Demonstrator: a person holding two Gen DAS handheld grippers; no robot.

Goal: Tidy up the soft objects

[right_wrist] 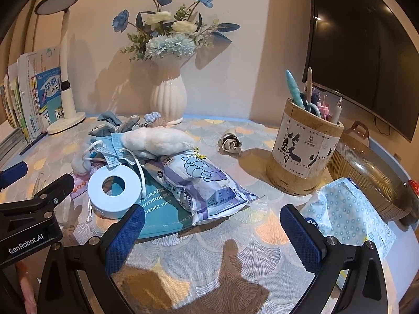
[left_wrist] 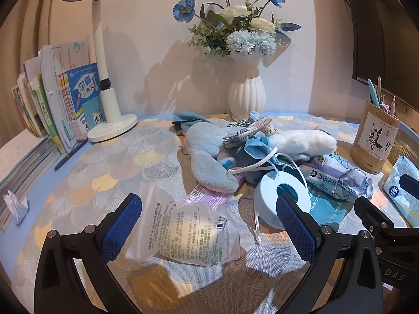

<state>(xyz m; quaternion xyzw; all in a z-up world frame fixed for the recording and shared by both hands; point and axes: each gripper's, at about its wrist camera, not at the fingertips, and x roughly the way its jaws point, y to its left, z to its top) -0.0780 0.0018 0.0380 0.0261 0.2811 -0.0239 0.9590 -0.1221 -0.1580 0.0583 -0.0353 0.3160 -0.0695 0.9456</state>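
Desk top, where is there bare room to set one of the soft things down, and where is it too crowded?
Bare cloth lies between the lamp base, the pen and the blue plush. Another patch lies behind the purple wipes pack, around the shell, left of the pen holder. The middle heap is crowded: face masks, white plush, tape roll.

monitor [right_wrist: 366,39] cut off, teal pack [right_wrist: 162,217] half-buried

Left gripper [left_wrist: 209,225] low and near, jaws spread wide, holding nothing. Right gripper [right_wrist: 212,231] just beside it on the right, level, also wide apart, unloaded.
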